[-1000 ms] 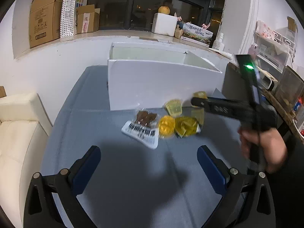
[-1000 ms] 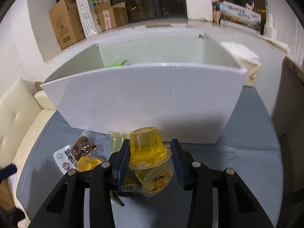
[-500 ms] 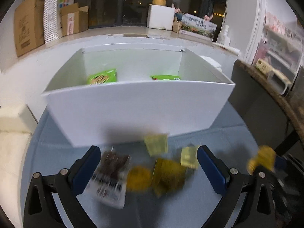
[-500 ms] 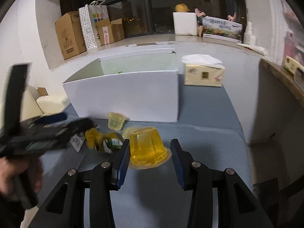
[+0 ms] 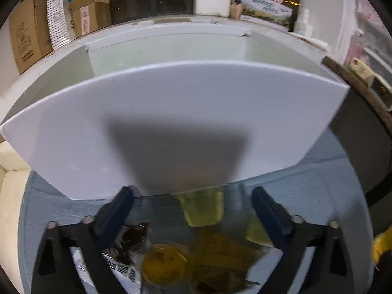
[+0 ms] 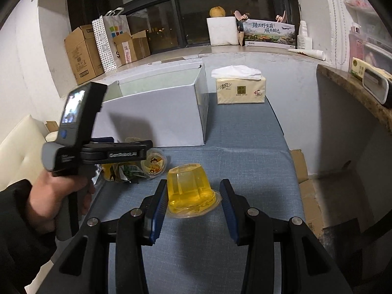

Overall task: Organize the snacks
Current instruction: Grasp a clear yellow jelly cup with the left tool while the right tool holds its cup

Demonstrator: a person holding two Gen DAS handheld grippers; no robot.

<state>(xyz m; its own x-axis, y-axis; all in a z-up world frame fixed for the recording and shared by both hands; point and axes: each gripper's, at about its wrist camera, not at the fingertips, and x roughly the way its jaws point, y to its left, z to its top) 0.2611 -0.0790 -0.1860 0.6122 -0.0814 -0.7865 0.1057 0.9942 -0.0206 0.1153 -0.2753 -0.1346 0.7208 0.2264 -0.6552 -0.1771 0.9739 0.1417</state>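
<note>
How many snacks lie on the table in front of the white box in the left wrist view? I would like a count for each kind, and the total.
Jelly cups: 3
Snack packets: 2
Total: 5

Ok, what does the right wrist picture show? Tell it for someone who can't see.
A hand-held gripper holds a yellow jelly cup above a blue table. To its left, a hand aims a second hand-held gripper at a pile of snacks in front of a white box. A tissue pack sits behind.
</note>
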